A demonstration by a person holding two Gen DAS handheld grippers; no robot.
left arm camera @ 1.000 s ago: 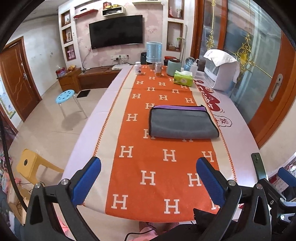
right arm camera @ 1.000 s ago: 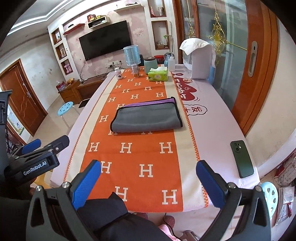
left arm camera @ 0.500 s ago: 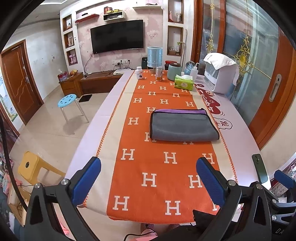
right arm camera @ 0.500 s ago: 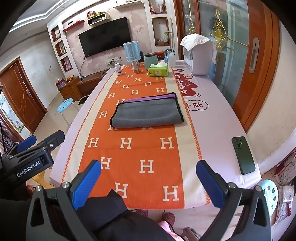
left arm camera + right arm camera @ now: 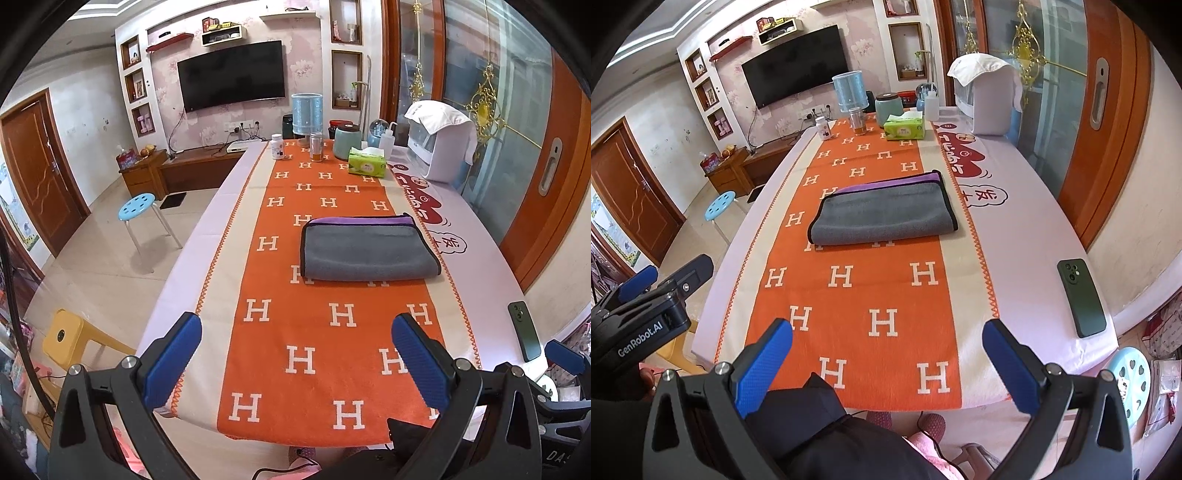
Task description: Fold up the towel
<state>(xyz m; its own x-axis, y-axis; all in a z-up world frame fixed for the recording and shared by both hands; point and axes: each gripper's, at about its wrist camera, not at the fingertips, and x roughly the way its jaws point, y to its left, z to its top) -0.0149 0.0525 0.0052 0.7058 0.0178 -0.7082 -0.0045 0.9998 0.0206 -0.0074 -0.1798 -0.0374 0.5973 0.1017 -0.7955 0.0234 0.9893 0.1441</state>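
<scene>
A grey towel (image 5: 367, 253) with a purple underside and dark trim lies folded flat on the orange H-pattern runner (image 5: 325, 332) in the middle of the table. It also shows in the right wrist view (image 5: 882, 214). My left gripper (image 5: 295, 354) is open and empty, held above the table's near edge, well short of the towel. My right gripper (image 5: 886, 354) is open and empty, also back at the near edge. The left gripper's body (image 5: 646, 306) shows at the left of the right wrist view.
A dark green phone (image 5: 1080, 297) lies near the table's front right edge. Bottles, a jar, a tissue pack (image 5: 367, 166) and a white appliance (image 5: 441, 144) stand at the far end. A blue stool (image 5: 138, 206) and yellow stool (image 5: 70, 338) stand left of the table.
Both grippers have drawn back and risen slightly from the table; the towel looks a little farther away. The towel has not moved. Both grippers stay open.
</scene>
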